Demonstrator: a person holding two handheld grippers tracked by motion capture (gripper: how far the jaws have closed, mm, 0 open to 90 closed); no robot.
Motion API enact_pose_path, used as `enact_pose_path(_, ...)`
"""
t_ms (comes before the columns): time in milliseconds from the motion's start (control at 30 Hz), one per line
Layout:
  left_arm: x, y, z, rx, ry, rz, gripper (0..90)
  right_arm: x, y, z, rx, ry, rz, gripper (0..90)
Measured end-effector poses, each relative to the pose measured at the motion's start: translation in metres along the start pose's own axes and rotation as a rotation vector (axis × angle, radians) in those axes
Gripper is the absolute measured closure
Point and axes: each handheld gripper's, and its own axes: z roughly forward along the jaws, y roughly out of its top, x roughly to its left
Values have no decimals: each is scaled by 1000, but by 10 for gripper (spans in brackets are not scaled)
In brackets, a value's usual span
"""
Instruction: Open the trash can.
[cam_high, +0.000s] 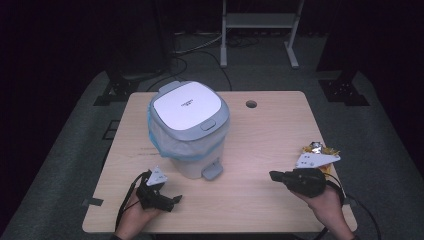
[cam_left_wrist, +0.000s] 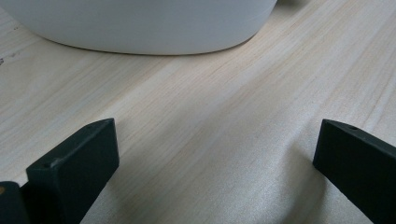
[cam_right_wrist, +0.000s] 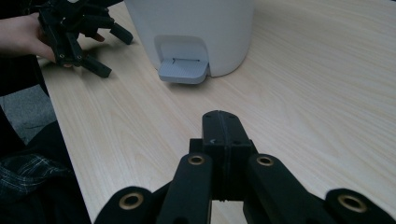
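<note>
A white pedal bin (cam_high: 189, 125) with a grey lid and a blue bag liner stands left of centre on the wooden table (cam_high: 270, 135); its lid is down. My left gripper (cam_high: 174, 202) rests near the front left edge, jaws wide apart and empty. In the left gripper view the gripper (cam_left_wrist: 217, 130) faces the bin's base (cam_left_wrist: 140, 23). My right gripper (cam_high: 273, 175) sits low at the front right with its jaws together on nothing. In the right gripper view the gripper (cam_right_wrist: 220, 116) points at the grey pedal (cam_right_wrist: 183, 67). A crumpled gold wrapper (cam_high: 320, 149) lies just behind it.
A round cable hole (cam_high: 251, 104) is at the table's far side. A metal stand (cam_high: 260, 30) and dark equipment legs are on the floor beyond the table. Bare wood lies between the two grippers. The left gripper (cam_right_wrist: 116, 53) also appears in the right gripper view, at upper left.
</note>
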Motion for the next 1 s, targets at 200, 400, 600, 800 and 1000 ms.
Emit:
enact_pose_path(200,0,0,0,0,0,0,0,1,7,-1,-12,4,-15,899)
enact_pose_path(400,0,0,0,0,0,0,0,3,15,-1,-21,10,-25,899)
enact_pose_path(600,0,0,0,0,1,1,0,5,21,1,-26,16,-32,899)
enact_pose_path(800,0,0,0,0,0,0,0,7,30,2,-30,32,-35,899)
enact_pose_path(1000,0,0,0,0,0,0,0,6,37,3,-38,44,-26,899)
